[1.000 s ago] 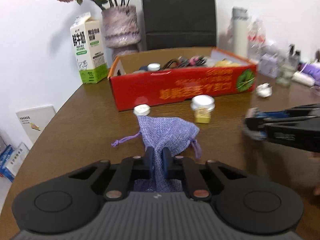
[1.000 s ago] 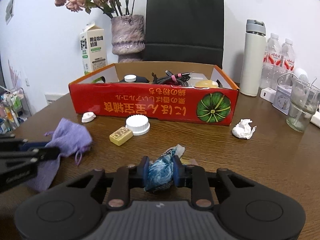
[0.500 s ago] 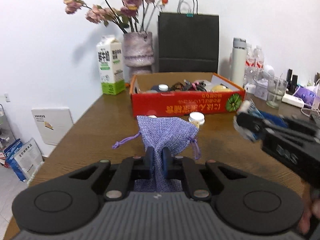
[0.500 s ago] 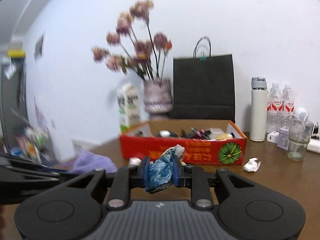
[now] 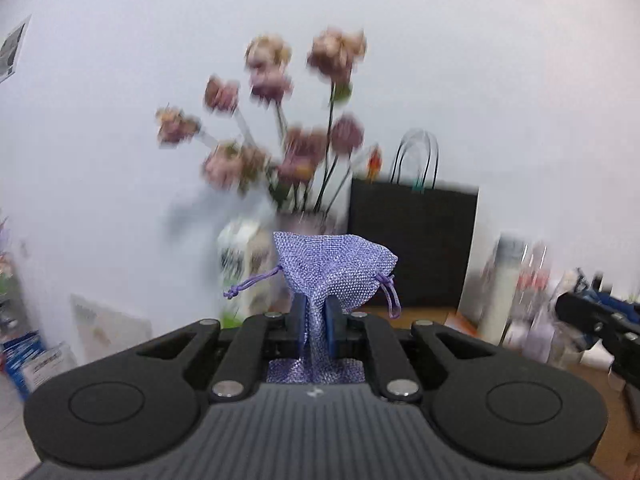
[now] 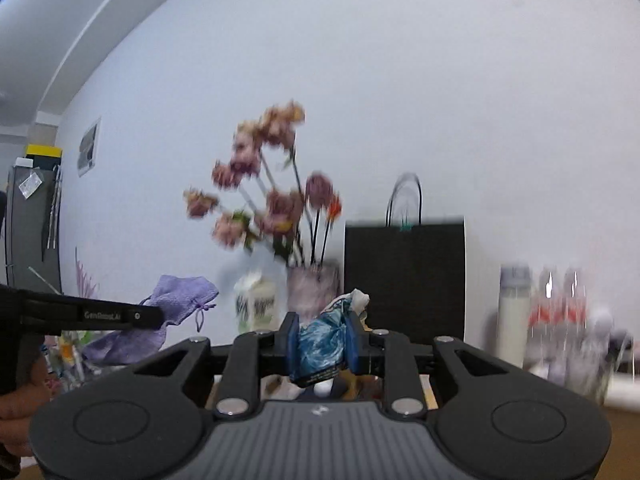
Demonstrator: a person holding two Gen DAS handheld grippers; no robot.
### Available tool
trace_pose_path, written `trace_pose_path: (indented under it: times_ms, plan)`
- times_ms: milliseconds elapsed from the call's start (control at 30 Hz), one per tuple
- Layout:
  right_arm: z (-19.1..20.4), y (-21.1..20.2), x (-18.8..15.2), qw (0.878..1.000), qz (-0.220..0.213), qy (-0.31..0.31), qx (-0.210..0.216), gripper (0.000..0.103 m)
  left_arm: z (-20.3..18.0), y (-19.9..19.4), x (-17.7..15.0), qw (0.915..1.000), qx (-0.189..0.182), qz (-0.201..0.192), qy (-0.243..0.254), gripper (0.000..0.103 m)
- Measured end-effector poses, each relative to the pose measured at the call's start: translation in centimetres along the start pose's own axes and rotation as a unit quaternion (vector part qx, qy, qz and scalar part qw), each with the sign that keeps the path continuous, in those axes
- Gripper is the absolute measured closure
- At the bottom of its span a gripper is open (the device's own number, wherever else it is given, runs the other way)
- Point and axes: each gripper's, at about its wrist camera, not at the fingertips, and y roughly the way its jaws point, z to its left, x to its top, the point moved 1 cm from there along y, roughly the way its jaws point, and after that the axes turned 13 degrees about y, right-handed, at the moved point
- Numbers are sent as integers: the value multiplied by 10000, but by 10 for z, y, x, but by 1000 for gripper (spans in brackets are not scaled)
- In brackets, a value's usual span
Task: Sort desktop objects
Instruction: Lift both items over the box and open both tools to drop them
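Your left gripper (image 5: 316, 316) pinches the purple pouch (image 5: 334, 268); your right gripper (image 6: 320, 340) clamps the blue wrapper (image 6: 322, 342), which may slip if jolted.

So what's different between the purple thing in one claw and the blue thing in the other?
The purple pouch is woven mesh cloth with drawstrings; the blue wrapper is crinkled, glossy packaging with a white scrap at its top. The pouch fans out wide above the left gripper, pinched thin between nearly touching jaws; the wrapper is a bulkier wad keeping the right gripper jaws further apart. Both are soft, clamped and held in the air.
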Motion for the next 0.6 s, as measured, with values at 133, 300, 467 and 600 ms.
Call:
trace_pose_path:
  times_ms: [133,300,467,600]
  plan:
    - [1,35,45,9989,-121,-436,-120,80,4,34,39,9984,-499,-120,-232,91]
    - [-31,102,72,9978,562,222,-257,80,1,126,39,9955,-626,668,-258,91]
    - [-77,191,32,9820,1553,911,-575,80,8,236,-25,9757,-658,2024,-528,92]
    - [-100,253,-21,9605,2431,1091,-801,80,3,289,-65,9572,-824,2708,-600,92]
